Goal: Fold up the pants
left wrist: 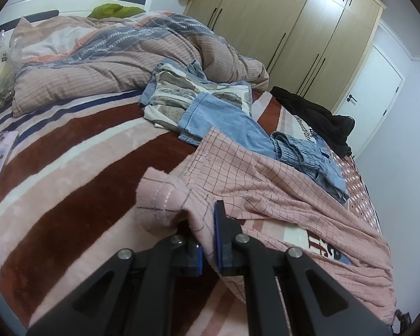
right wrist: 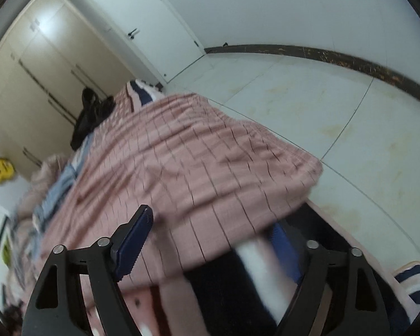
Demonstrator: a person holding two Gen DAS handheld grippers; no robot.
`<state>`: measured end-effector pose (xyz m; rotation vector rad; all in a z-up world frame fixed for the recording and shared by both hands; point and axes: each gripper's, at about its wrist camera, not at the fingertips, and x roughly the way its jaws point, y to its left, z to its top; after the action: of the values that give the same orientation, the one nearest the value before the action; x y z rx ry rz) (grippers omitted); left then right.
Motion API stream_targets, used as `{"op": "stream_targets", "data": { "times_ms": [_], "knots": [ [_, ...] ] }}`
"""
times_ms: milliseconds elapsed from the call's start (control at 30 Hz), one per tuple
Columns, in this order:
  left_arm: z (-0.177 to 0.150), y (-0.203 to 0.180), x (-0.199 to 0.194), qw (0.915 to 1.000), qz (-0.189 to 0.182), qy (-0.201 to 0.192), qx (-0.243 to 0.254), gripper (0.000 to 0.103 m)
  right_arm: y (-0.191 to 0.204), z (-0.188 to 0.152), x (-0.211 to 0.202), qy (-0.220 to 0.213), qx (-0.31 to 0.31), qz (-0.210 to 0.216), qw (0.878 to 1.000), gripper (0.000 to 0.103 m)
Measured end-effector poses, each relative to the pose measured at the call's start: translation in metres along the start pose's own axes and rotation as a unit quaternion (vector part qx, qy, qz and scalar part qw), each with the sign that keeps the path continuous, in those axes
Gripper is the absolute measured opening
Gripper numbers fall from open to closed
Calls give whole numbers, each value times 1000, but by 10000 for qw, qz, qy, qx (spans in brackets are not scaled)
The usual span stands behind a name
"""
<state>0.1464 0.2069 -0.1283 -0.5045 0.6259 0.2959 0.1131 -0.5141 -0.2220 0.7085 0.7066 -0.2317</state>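
The pink checked pants [left wrist: 266, 184] lie spread on the striped bed blanket [left wrist: 70, 168]. My left gripper [left wrist: 208, 235] is shut on a fold of the pants near their hem and holds it just above the blanket. In the right wrist view the same pants [right wrist: 198, 162] drape over the bed edge. My right gripper [right wrist: 210, 240] is open, its jaws wide apart, with the pants' lower edge lying between them; the right finger is partly hidden under the blurred cloth.
Blue jeans [left wrist: 232, 123], a patterned garment [left wrist: 182, 95], a rumpled duvet [left wrist: 126, 56] and black clothes [left wrist: 322, 117] lie further up the bed. A phone [left wrist: 0, 154] is at the left. The wardrobe [left wrist: 294, 28] and tiled floor [right wrist: 308, 98] lie beyond.
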Motion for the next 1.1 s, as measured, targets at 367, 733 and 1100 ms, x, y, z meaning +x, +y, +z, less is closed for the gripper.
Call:
{"op": "stream_targets", "data": {
  "times_ms": [367,733,1100],
  "knots": [
    [8,-3,-13,9996,-51,-101,249,4,25,18,-25,-469,-399,-460,9970,6],
    [32,-18,-21,9925,318,24,1177,4,62,55,-58,288,-1809,-492,9819,6],
    [55,-60,9,9762,637,455,2025,4,97,98,-42,1083,-2313,-522,9654,6]
  ]
}}
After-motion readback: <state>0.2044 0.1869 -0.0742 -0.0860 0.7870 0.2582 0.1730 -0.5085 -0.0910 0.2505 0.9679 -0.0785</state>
